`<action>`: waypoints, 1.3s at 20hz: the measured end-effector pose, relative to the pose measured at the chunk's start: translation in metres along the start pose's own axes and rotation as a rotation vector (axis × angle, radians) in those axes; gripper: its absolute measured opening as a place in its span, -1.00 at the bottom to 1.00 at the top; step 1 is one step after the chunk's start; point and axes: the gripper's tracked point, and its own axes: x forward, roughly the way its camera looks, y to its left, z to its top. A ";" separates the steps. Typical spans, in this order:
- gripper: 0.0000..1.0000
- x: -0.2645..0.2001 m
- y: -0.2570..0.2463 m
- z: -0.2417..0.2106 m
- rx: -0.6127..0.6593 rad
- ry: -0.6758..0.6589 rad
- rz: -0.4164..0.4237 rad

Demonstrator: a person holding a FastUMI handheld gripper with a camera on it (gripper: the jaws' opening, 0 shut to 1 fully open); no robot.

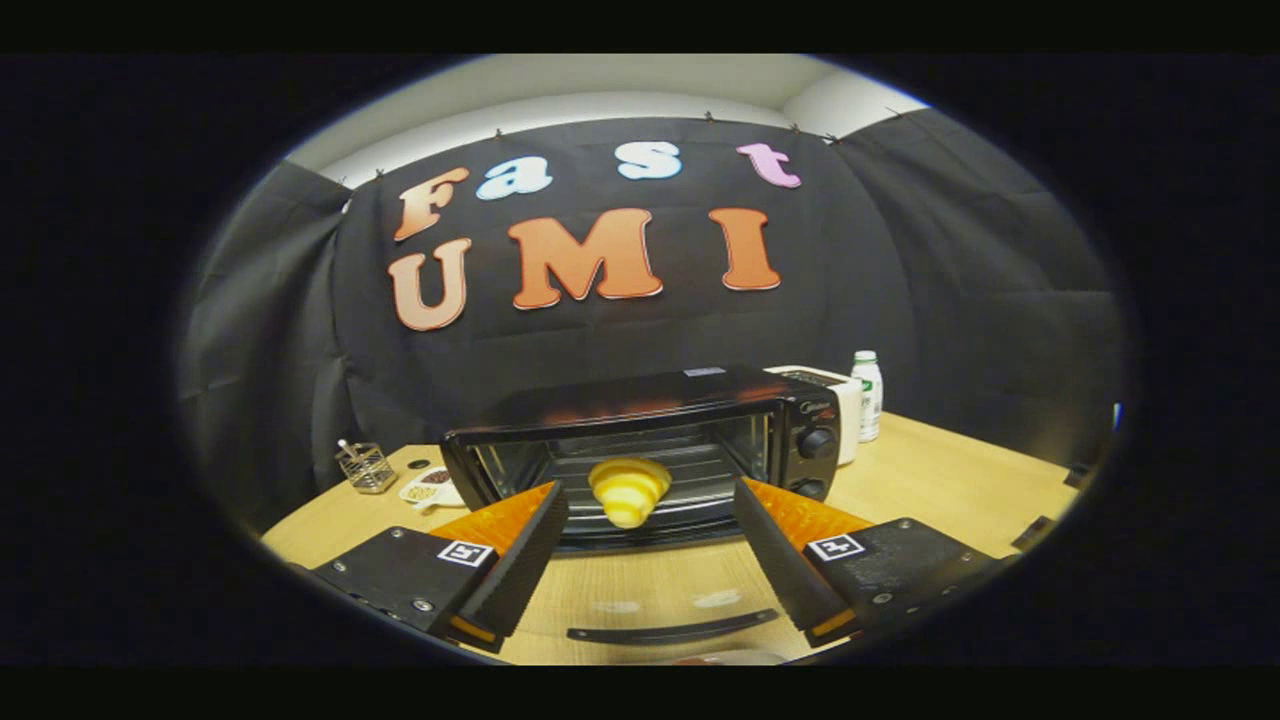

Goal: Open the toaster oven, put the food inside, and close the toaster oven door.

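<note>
A black toaster oven (700, 400) stands on the wooden table with its glass door (650, 575) folded down flat toward me; the door's handle (670, 630) lies nearest me, below the fingers. A yellow, ridged, cone-shaped piece of food (628, 490) rests at the front of the oven's wire rack, in the mouth of the oven. My gripper (650, 488) is open, held above the lowered door. Its fingertips (552, 495) reach the oven's opening on either side of the food, with a clear gap to it on each side.
A white appliance (835, 390) and a white bottle with a green cap (867, 395) stand just right of the oven. Left of it are a small wire basket (365, 467) and a little dish (430, 490). The wooden table (950, 480) stretches off to the right.
</note>
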 end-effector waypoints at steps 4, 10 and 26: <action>0.97 -0.036 -0.010 -0.009 -0.062 0.009 0.000; 0.98 -0.077 -0.016 -0.055 -0.163 0.071 0.004; 1.00 -0.067 -0.014 -0.148 -0.185 0.325 0.006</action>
